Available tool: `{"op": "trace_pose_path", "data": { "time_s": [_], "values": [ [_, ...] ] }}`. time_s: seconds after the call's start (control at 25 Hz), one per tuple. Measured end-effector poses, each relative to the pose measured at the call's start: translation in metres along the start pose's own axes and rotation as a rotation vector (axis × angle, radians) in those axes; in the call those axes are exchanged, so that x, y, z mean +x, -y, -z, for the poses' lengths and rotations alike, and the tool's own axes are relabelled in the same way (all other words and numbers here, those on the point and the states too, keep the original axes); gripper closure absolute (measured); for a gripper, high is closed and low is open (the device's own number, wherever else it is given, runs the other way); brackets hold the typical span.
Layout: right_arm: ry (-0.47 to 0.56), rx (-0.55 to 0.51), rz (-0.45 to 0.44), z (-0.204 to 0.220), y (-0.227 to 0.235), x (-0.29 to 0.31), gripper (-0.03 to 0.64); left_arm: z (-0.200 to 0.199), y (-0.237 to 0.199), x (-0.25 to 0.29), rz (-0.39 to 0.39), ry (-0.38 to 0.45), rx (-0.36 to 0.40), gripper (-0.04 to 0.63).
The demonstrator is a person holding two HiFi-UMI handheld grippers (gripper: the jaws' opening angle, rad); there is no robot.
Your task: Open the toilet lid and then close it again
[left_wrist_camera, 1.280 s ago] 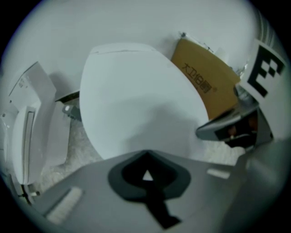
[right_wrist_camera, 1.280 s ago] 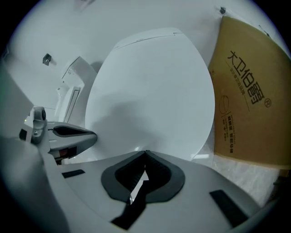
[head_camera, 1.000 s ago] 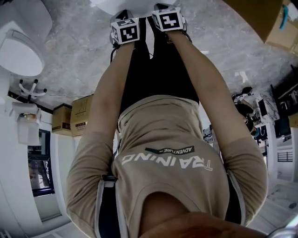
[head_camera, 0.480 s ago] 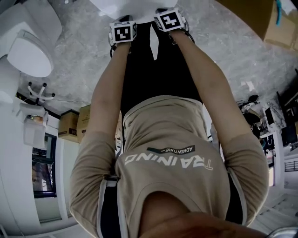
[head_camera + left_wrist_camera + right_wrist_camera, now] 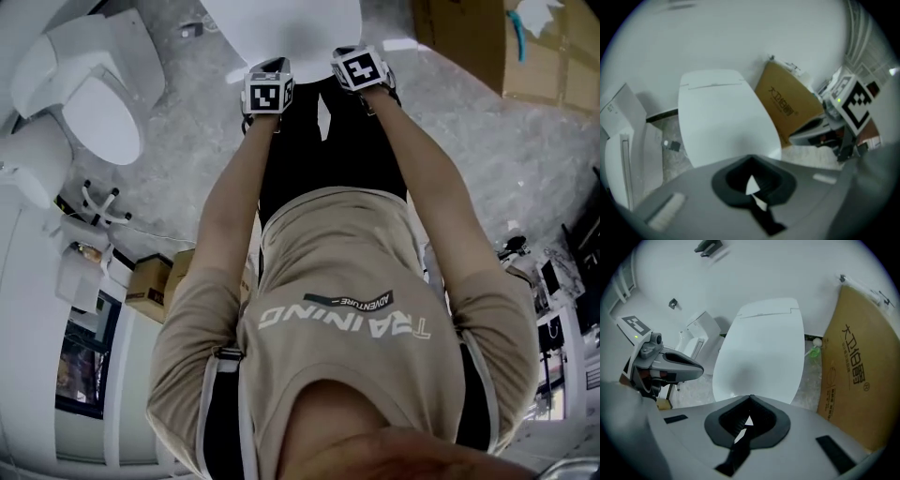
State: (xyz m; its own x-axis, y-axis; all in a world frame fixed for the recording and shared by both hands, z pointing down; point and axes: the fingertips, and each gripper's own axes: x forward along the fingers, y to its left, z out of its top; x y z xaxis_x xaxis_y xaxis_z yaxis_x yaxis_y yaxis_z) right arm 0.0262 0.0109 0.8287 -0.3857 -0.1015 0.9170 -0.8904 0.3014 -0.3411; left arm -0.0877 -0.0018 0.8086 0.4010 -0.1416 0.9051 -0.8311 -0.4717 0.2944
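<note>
Both tongs are pinched down to a narrow slit with nothing in them: left gripper (image 5: 750,164), right gripper (image 5: 750,404). The white glossy oval toilet lid (image 5: 759,352) is down, directly ahead of both tips and near (can't tell if they touch it). Floor is grey marbled stone (image 5: 487,141). A plain white wall (image 5: 740,37) is at the far end. A brown cardboard box (image 5: 855,366) stands right of the toilet, and a second white toilet (image 5: 94,103) is off to the left.

Head view: we look steeply down over the torso (image 5: 347,281) and arms (image 5: 230,211). Both gripper views: we face forward, near the toilet lid (image 5: 761,348); all three share it and the cardboard box (image 5: 790,101).
</note>
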Motion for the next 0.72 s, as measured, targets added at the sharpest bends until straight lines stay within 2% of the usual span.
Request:
{"op": "trace_pose_path", "data": {
  "time_s": [0.12,0.28,0.48,0.6,0.72],
  "values": [
    [0.069,-0.047,-0.002,-0.024,-0.006,-0.033,0.604,-0.027,0.008,-0.031,0.002,0.077,-0.005,0.592],
    [0.175,-0.097,-0.014,-0.059,-0.019,-0.074,0.604,-0.078,0.013,-0.08,-0.003,0.236,-0.065,0.592],
    [0.369,-0.176,0.004,-0.119,-0.045,-0.138,0.604,-0.149,0.025,-0.152,-0.038,0.434,0.051,0.593],
    [0.467,-0.163,-0.007,-0.147,-0.061,-0.178,0.604,-0.18,0.027,-0.193,-0.053,0.54,0.081,0.592],
    [0.562,-0.17,-0.014,-0.176,-0.07,-0.217,0.604,-0.203,0.031,-0.227,-0.056,0.611,0.108,0.592]
  ]
}}
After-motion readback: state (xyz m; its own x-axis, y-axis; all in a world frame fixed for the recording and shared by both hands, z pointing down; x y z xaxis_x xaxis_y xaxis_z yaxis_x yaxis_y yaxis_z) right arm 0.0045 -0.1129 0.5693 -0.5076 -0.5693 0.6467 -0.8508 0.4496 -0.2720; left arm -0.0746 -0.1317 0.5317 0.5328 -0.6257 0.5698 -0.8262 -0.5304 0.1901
